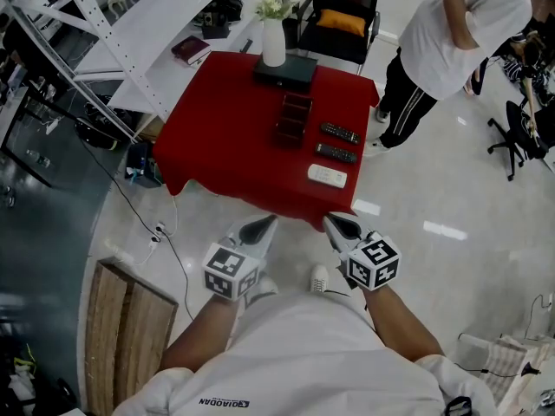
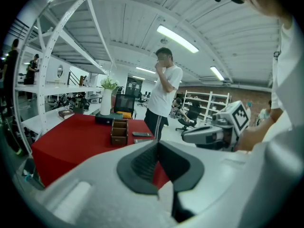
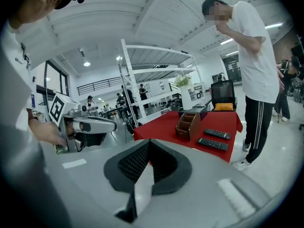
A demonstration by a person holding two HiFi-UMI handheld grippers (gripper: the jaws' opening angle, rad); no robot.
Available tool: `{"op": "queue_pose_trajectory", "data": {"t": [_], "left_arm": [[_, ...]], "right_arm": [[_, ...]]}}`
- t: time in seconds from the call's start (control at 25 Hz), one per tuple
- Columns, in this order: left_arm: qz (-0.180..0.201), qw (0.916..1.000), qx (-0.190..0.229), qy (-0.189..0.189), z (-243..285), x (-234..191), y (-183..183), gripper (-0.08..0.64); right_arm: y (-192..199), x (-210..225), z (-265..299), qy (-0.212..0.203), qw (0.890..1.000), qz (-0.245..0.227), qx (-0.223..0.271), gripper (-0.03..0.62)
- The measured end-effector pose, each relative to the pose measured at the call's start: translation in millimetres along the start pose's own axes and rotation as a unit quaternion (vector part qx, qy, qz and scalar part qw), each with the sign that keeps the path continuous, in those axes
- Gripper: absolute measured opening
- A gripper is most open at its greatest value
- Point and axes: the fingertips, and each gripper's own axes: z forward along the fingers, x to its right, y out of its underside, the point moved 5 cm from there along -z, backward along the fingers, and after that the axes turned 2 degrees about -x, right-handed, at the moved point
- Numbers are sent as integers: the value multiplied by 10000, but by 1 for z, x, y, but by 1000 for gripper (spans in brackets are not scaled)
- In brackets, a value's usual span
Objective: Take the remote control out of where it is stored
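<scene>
A brown compartment holder stands in the middle of the red table; what is inside it does not show. To its right lie two black remotes and a white remote, flat on the cloth. My left gripper and right gripper hover side by side short of the table's near edge, both shut and empty. The left gripper view shows its jaws closed, with the holder far ahead. The right gripper view shows its jaws closed, with the holder and the black remotes beyond.
A white vase with flowers stands on a black box at the table's far end. A person in a white shirt stands at the far right corner, beside a black chair. White shelving runs along the left; wooden boards lie on the floor.
</scene>
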Motion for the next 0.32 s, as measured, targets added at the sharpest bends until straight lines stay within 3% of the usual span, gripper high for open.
{"op": "queue_pose_trajectory", "data": {"t": [0.32], "left_arm": [[7,10000,-9,-6,4,1,0,2]], "right_arm": [[3,5,0,12,10000,-7,-28,3]]}}
